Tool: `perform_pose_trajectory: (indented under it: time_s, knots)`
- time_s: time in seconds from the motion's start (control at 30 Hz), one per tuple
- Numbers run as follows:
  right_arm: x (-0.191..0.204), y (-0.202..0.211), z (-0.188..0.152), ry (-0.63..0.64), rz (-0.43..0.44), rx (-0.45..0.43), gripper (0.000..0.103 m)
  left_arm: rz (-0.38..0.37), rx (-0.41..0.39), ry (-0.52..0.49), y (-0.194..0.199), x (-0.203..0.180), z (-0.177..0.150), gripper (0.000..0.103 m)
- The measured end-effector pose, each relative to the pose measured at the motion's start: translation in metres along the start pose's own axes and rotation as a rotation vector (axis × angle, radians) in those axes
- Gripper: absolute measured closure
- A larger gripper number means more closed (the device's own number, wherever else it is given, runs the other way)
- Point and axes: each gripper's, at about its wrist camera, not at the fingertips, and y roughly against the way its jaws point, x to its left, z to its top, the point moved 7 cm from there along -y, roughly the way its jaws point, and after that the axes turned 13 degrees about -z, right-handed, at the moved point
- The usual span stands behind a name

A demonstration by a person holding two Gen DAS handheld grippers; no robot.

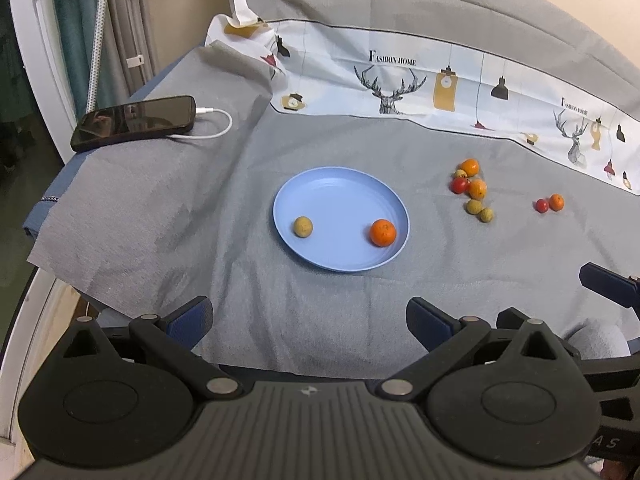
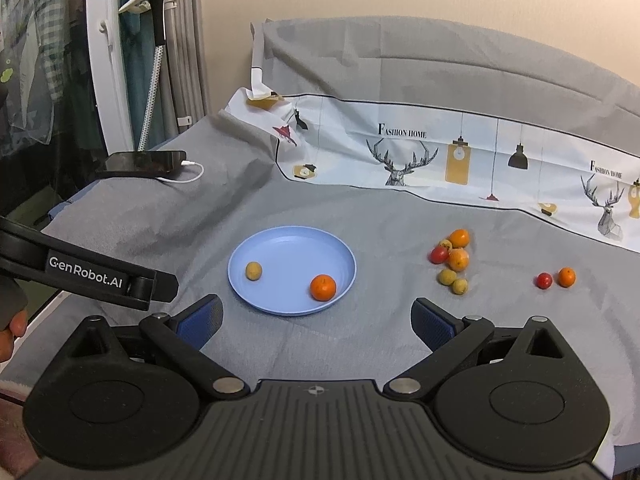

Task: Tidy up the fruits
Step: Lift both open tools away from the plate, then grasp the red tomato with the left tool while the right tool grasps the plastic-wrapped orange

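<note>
Both hand-held grippers sit nearest the lens: left hand-held gripper [image 1: 310, 320] and right hand-held gripper [image 2: 316, 320], each spread wide and holding nothing, hovering above the grey cloth [image 1: 320, 320].

Blue plate [image 1: 340, 184] lies at 12 o'clock of the left view, holding one orange [image 1: 383, 233] and one yellow-brown fruit [image 1: 303, 226], well apart.

Loose cluster of fruit [image 1: 473, 190] at 2 o'clock; red-and-orange pair [image 1: 551, 203] further toward 3 o'clock.

Risks, judged:
- Round fruit may roll off the shallow plate if nudged or dropped.
- Touching cluster: pinching one may scatter its neighbours.
- Wrinkled cloth could snag a fingertip.
- Small red fruit likely soft; hard squeeze could burst it.
</note>
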Motion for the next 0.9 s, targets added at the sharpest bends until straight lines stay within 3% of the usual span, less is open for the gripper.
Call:
perform_pose_trajectory:
  time_s: [0.53, 0.73, 0.9]
  knots:
    - [-0.012, -0.037, -0.011, -0.055, 0.007, 0.089, 0.003, 0.006, 0.087, 0.024, -0.036, 0.006, 0.003, 0.000]
    - [-0.056, -0.076, -0.007, -0.150, -0.096, 0.104, 0.003, 0.004, 0.116, 0.066, -0.056, 0.009, 0.021, 0.000]
    - [-0.112, -0.141, -0.001, -0.218, -0.228, 0.126, 0.003, 0.018, 0.151, 0.057, -0.083, 0.002, 0.041, 0.000]
